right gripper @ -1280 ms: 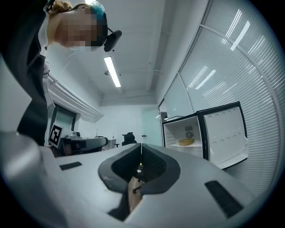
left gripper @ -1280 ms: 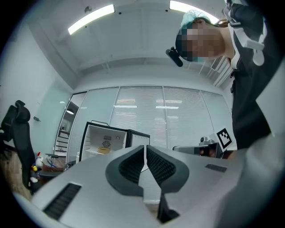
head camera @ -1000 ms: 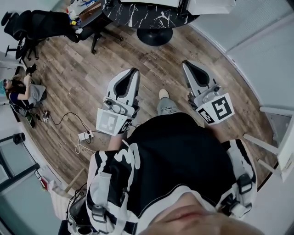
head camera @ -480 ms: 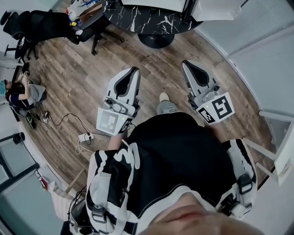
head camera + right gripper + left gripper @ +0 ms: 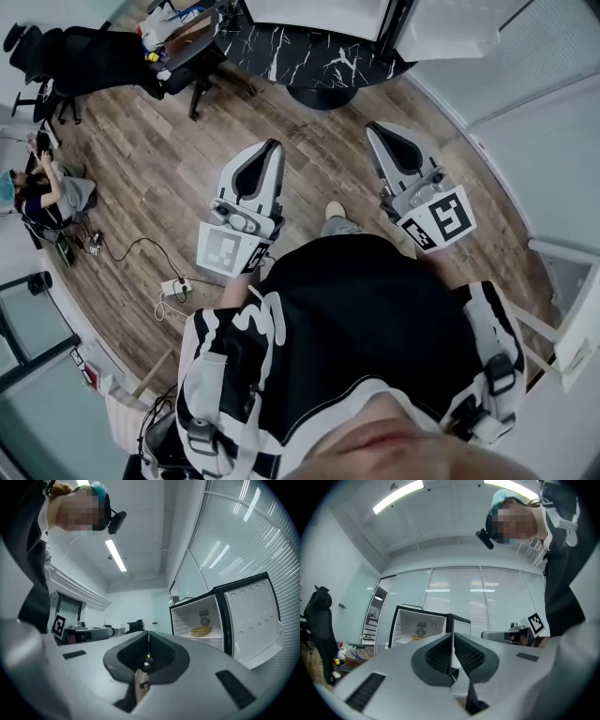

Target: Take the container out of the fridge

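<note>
Left gripper view shows the left gripper (image 5: 453, 637) with its jaws pressed together on nothing, and the right gripper view shows the right gripper (image 5: 149, 643) closed and empty just the same. Both point ahead, side by side and apart, above the wooden floor (image 5: 159, 169). Ahead of them stands the fridge (image 5: 187, 618) with its door (image 5: 251, 620) swung wide. Only the right gripper view looks far enough inside to show the container (image 5: 200, 631), a tan tub sitting on a shelf, well apart from either gripper. The head view cuts the fridge off at its top edge, but it alone takes in the seated person (image 5: 42, 192), the office chair (image 5: 84, 56) and the power strip (image 5: 173, 281).
</note>
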Motion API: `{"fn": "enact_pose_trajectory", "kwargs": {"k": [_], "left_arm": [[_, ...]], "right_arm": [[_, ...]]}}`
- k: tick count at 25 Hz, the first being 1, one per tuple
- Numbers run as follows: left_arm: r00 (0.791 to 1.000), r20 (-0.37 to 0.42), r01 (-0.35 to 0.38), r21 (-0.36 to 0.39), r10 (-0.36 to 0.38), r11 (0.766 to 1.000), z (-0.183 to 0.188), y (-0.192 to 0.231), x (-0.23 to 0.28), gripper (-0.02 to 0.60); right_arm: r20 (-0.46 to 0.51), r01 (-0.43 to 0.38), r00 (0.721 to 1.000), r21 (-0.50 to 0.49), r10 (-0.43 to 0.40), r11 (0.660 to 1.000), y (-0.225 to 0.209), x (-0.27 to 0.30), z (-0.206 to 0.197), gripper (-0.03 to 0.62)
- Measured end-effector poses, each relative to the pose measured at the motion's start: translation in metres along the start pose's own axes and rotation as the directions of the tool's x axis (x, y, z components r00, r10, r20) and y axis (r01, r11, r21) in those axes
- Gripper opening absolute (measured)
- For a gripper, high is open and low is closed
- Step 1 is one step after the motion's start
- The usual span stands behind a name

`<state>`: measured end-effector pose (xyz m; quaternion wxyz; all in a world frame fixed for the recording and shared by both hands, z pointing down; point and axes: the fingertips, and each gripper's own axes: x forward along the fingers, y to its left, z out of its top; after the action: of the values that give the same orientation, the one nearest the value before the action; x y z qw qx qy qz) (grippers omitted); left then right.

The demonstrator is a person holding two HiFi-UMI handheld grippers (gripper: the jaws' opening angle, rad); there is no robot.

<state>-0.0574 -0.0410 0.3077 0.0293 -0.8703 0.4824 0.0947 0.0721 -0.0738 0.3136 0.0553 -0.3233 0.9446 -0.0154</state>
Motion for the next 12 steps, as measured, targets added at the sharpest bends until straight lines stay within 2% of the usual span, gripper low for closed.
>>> {"fn": "enact_pose_trajectory", "kwargs": {"k": [12], "left_arm": [[0.999, 0.007, -0.039, 0.011, 0.039, 0.999, -0.009, 0.015, 0.040, 0.023]], "right_arm": [[-0.009, -0.043, 0.999, -0.009, 0.043, 0.999, -0.043, 0.022, -0.001, 0.014]]}}
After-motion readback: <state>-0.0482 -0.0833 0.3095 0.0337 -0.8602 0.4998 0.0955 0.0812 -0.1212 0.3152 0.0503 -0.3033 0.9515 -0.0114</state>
